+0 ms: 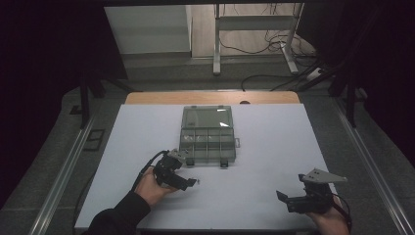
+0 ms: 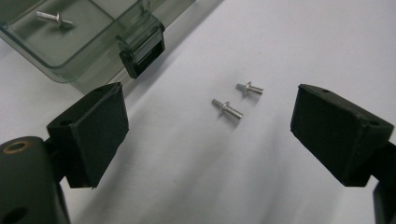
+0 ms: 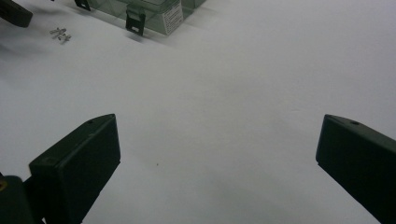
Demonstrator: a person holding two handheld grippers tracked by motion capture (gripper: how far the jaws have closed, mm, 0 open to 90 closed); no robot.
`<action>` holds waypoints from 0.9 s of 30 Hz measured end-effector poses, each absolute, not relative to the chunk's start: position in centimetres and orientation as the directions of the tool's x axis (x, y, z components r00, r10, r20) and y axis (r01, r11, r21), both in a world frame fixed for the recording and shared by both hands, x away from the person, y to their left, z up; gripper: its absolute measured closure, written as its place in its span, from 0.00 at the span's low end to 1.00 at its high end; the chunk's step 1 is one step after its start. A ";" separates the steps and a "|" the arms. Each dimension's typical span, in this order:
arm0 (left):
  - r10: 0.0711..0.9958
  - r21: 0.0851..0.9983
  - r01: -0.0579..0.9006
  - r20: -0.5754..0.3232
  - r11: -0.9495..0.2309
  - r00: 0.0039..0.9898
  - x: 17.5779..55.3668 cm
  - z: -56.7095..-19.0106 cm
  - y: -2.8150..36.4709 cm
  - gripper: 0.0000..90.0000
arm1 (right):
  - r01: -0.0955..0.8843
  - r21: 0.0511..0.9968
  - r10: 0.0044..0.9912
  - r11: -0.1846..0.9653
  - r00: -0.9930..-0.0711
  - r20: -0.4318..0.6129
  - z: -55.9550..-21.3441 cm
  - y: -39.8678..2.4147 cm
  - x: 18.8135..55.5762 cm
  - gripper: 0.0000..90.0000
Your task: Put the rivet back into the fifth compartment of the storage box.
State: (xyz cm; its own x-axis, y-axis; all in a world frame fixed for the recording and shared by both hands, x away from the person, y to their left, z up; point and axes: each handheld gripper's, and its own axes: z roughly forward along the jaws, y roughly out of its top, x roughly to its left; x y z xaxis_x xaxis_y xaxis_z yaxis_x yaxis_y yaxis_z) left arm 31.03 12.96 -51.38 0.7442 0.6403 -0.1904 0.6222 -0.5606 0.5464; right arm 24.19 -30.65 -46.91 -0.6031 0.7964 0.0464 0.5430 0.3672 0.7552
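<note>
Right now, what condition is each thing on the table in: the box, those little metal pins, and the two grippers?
Compartment box: lid open, one rivet lying inside a compartment.
Two loose rivets: lying flat on the white table, beside the box, untouched.
Left gripper: open, jaws either side of the loose rivets, holding nothing.
Right gripper: open, empty, over bare table.
</note>
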 end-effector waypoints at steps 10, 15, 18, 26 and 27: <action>0.638 0.511 0.606 -0.137 -0.609 0.757 30.9 -52.2 11.8 0.31 | 0.544 0.754 0.795 0.369 -0.605 0.047 -46.9 -30.6 24.2 0.00; 0.632 0.509 0.599 -0.131 -0.618 0.764 30.9 -52.2 11.7 0.48 | 0.545 0.752 0.795 0.370 -0.605 0.048 -46.9 -30.6 24.2 0.00; 0.625 0.512 0.599 -0.145 -0.616 0.767 30.9 -52.1 11.7 0.58 | 0.545 0.752 0.794 0.371 -0.606 0.048 -46.9 -30.6 24.2 0.00; 0.610 0.504 0.588 -0.143 -0.633 0.779 30.8 -52.1 11.6 0.81 | 0.548 0.750 0.795 0.370 -0.605 0.050 -46.9 -30.6 24.2 0.00; 0.610 0.502 0.589 -0.144 -0.633 0.779 30.8 -52.1 11.7 0.83 | 0.548 0.750 0.795 0.370 -0.605 0.049 -46.9 -30.6 24.2 0.00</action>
State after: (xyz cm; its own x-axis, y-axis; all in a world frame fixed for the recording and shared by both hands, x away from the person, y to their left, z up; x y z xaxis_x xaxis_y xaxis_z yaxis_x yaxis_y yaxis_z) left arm 30.79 11.66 -52.06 0.7788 0.6105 -0.1443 0.5892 -0.6330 0.5022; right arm 24.22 -30.60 -46.94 -0.6051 0.7946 0.0495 0.5476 0.3703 0.7504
